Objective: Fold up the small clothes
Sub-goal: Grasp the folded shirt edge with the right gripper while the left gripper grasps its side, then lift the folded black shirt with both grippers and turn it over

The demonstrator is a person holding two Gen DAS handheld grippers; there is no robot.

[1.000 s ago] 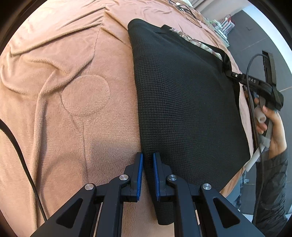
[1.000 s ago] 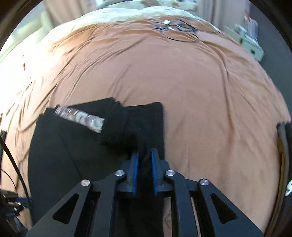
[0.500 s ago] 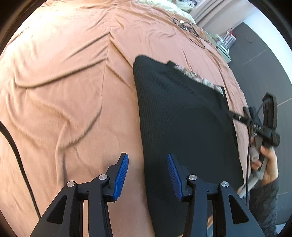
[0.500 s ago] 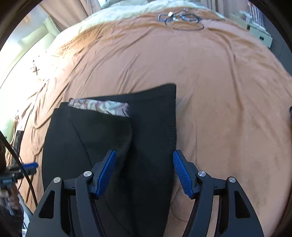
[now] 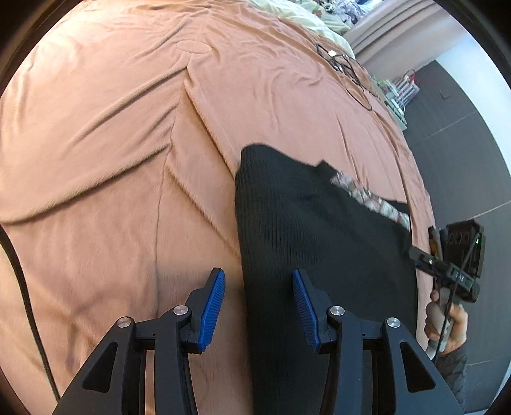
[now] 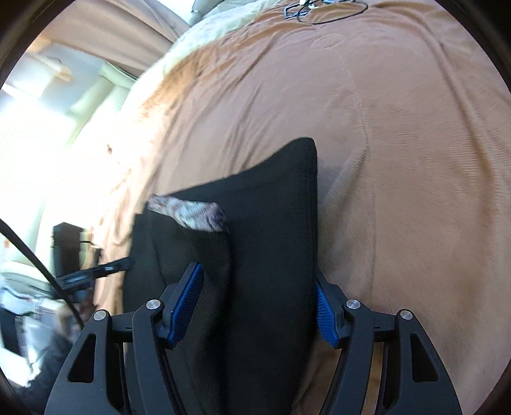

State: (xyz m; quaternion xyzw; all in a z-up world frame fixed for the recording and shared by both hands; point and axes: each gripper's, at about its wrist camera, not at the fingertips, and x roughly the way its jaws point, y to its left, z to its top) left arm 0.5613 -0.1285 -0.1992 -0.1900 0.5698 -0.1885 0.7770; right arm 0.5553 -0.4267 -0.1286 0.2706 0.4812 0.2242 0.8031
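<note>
A black knit garment [image 5: 319,239] lies folded flat on the orange-brown blanket [image 5: 111,159], with a patterned band [image 5: 370,198] showing at its far end. My left gripper [image 5: 257,281] stands open above its near left edge; the pads do not press the cloth. In the right wrist view the same garment [image 6: 271,239] runs between the fingers of my open right gripper [image 6: 257,284], untouched by the blue pads, and the patterned band [image 6: 188,214] lies to the left. The right gripper [image 5: 415,255] hovers at the garment's right side, held by a hand [image 5: 447,325].
Thin black cables [image 5: 345,67] lie on the blanket far up the bed, beside cream bedding [image 5: 303,19]. The bed's edge drops to a dark floor [image 5: 463,143] on the right, where a small rack [image 5: 399,95] stands. A black cable [image 5: 19,271] hangs at the left.
Both grippers were shut on the black garment a second ago; they have opened, let it go and drawn back. The garment now lies flat on the blanket.
</note>
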